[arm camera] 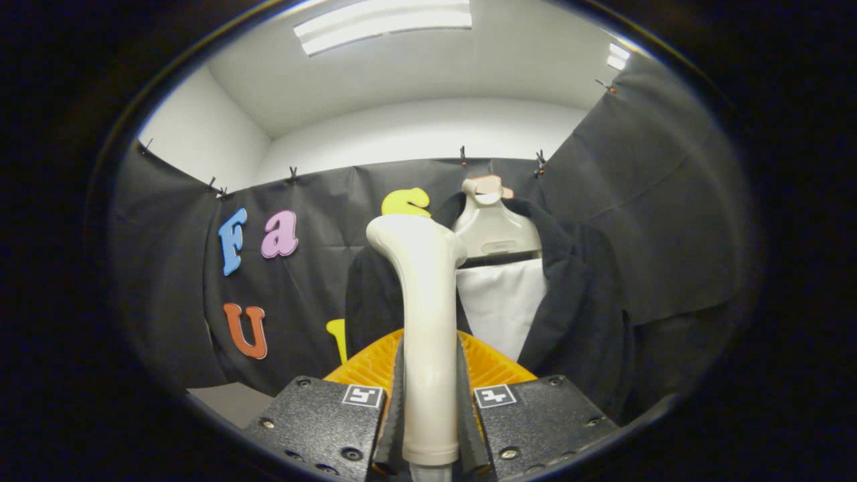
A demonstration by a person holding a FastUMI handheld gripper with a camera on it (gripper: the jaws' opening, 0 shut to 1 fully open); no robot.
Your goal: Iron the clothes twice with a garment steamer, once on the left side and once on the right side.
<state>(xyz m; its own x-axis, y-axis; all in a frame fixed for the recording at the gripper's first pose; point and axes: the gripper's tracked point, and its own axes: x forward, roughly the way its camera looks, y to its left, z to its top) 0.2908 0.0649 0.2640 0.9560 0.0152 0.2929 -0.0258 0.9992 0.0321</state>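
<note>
One garment steamer (426,321), cream, upright: we clench our gripper (428,415) on its handle, both fingers pressing. Beyond its head, one dark jacket (576,301) hanging on a pale hanger (494,231).

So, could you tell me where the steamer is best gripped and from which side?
On its straight handle, the long upright shaft below the bent head. Come from below, along the shaft, one jaw on each side. The gripper already holds it like that, jaws shut on the handle, head toward the dark jacket.
</note>
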